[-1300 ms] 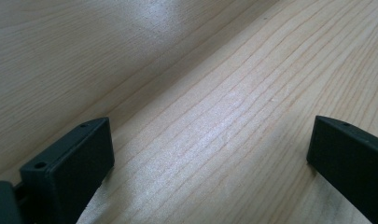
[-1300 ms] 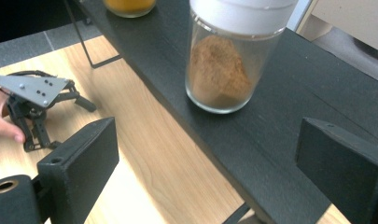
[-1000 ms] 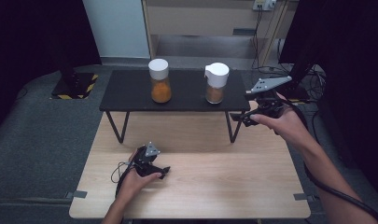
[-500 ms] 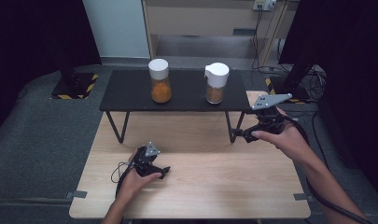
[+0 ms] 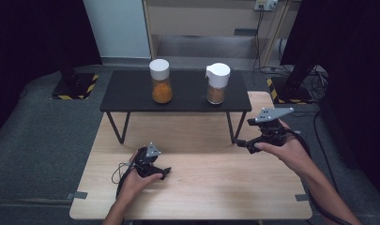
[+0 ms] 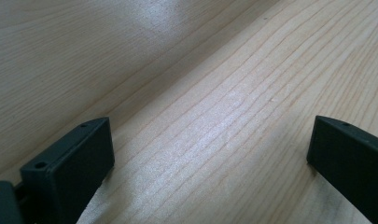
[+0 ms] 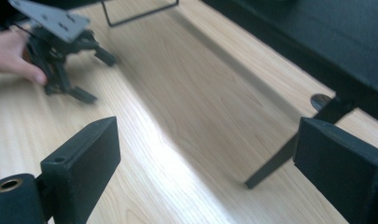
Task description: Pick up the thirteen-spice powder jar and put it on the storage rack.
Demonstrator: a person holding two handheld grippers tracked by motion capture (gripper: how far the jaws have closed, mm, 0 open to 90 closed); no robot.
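**Both grippers empty on the wooden table**

The left gripper [image 5: 165,172] rests on the pale wooden table [image 5: 201,197], jaws wide. The right gripper [image 5: 241,144], jaws wide and empty, hangs near the black shelf [image 5: 131,101] bearing the orange jar [image 5: 160,80] and the brown jar [image 5: 217,83]. Grey carpet lies around the table.

Grey carpet [image 5: 47,140] is lying around the wooden bench [image 5: 201,197]; black curtains [image 5: 33,33] are hanging at both sides — a pale wall panel [image 5: 117,28] is standing behind.

Open room: bare wooden table [image 5: 201,187] between both hands.
In the way: black shelf [image 5: 178,96], its legs, two jars on top.
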